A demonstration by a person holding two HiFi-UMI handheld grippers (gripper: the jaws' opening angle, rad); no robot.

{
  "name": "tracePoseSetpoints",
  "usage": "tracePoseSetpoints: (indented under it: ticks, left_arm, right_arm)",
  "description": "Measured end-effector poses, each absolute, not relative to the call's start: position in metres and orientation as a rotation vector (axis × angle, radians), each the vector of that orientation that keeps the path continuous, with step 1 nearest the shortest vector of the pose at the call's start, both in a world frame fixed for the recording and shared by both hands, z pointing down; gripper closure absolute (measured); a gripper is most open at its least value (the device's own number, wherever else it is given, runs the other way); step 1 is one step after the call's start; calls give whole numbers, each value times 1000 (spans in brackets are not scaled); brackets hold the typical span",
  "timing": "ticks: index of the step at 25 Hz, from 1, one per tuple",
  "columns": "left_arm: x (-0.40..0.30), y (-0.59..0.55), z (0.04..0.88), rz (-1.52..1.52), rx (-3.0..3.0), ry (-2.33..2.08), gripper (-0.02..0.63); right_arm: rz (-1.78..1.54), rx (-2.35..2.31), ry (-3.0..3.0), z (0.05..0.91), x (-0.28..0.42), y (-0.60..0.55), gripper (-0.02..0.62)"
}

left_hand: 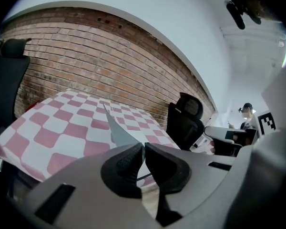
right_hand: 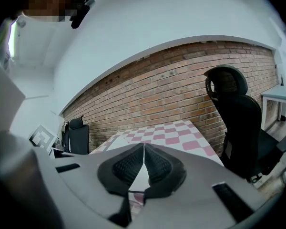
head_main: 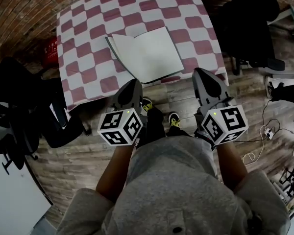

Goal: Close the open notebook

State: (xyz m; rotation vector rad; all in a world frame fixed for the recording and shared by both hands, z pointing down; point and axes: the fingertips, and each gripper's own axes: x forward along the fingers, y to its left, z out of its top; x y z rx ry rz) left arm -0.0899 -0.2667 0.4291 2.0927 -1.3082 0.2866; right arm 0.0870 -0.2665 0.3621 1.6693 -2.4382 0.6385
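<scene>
Left gripper (head_main: 135,83) and right gripper (head_main: 202,74), jaws together and empty, hover short of the table (head_main: 83,43); the notebook (head_main: 149,53) lies open, closing not yet begun

The left gripper (head_main: 135,82) and right gripper (head_main: 199,72) are grey, each bearing black-and-white square markers. Ahead of them, the tabletop (head_main: 78,58) is checked dark pink and white, and the notebook (head_main: 149,53) shows plain white pages. Beneath them, the floor (head_main: 78,165) is brown wood.

Left claw (head_main: 135,83) and right claw (head_main: 202,74) hover near the notebook (head_main: 147,54) on the checkered table (head_main: 83,43).
</scene>
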Motion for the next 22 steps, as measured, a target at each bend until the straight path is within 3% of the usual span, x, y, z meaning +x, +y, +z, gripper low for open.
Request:
tracePoseSetpoints:
  ticks: [22]
  left_arm:
    - [55, -290, 469, 469, 2304, -884, 588]
  right_arm:
    - [693, 1958, -2183, 374, 167, -232, 568]
